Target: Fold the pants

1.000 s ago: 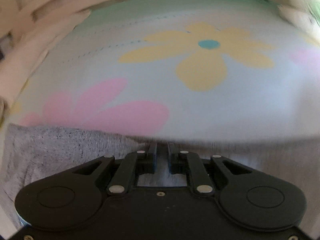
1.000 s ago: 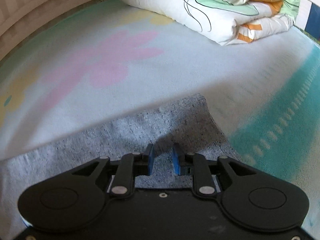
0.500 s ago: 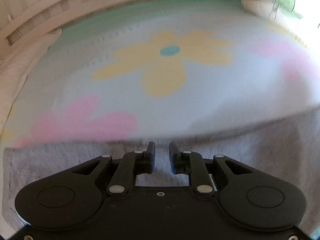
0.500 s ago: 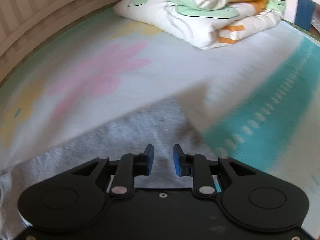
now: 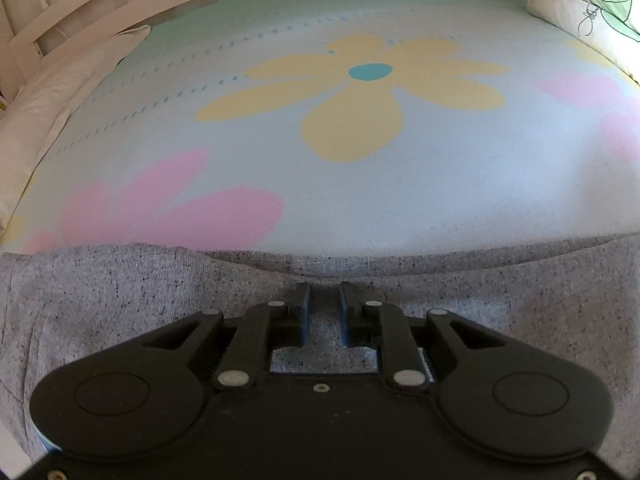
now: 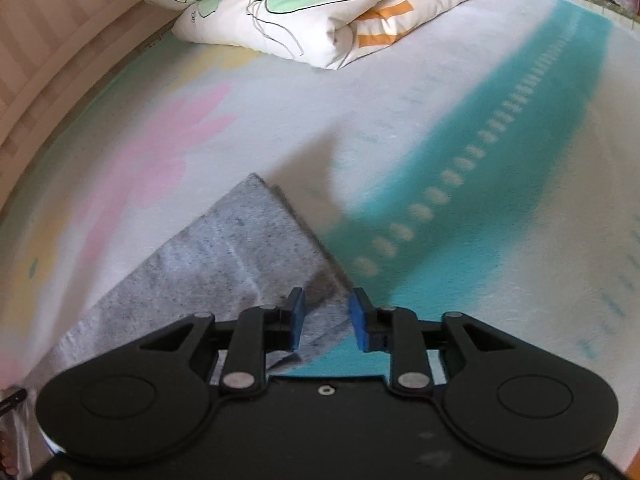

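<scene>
The grey speckled pants (image 5: 160, 296) lie flat on the flowered bed sheet (image 5: 400, 200). In the left wrist view their far edge runs across the frame just beyond my left gripper (image 5: 323, 300), which hovers over the fabric with its jaws slightly apart and nothing between them. In the right wrist view a corner of the pants (image 6: 244, 240) points away. My right gripper (image 6: 327, 312) is over the pants' right edge, open and empty.
A folded white duvet with green and orange print (image 6: 320, 8) sits at the far end of the bed. A white pillow (image 5: 52, 100) and the slatted bed frame (image 5: 80, 0) line the left side. A teal stripe (image 6: 500, 152) crosses the sheet.
Both grippers have let go of the pants and opened wider. The right gripper pulled back to the right, so the pants corner now lies flat on the sheet.
</scene>
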Tool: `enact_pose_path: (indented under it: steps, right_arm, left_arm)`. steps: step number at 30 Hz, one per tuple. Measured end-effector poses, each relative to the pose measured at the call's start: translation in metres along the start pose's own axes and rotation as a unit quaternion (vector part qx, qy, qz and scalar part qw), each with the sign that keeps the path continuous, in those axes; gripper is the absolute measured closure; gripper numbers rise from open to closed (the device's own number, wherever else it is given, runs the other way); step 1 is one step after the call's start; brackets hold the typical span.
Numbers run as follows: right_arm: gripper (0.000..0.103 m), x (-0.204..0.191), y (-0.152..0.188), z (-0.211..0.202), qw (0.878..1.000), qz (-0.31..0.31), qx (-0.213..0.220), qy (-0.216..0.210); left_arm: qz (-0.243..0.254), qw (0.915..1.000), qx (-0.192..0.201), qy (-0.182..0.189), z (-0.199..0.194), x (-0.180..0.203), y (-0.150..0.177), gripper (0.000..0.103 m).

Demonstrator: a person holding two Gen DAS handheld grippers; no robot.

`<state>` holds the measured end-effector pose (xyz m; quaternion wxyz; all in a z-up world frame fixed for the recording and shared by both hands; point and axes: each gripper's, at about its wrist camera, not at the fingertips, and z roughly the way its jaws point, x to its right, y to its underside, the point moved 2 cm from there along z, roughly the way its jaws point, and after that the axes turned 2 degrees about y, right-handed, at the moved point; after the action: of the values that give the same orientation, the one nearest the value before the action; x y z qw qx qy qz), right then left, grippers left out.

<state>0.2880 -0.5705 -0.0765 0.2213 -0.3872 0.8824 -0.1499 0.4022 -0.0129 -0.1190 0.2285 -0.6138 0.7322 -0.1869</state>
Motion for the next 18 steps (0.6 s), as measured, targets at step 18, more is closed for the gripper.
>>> enact_pose_path:
  steps: [18]
  right_arm:
    - [0.075, 0.015, 0.01, -0.016, 1.0, 0.025, 0.0, 0.008]
  left_arm:
    - [0.001, 0.9998, -0.017, -0.005, 0.006, 0.003, -0.014, 0.077]
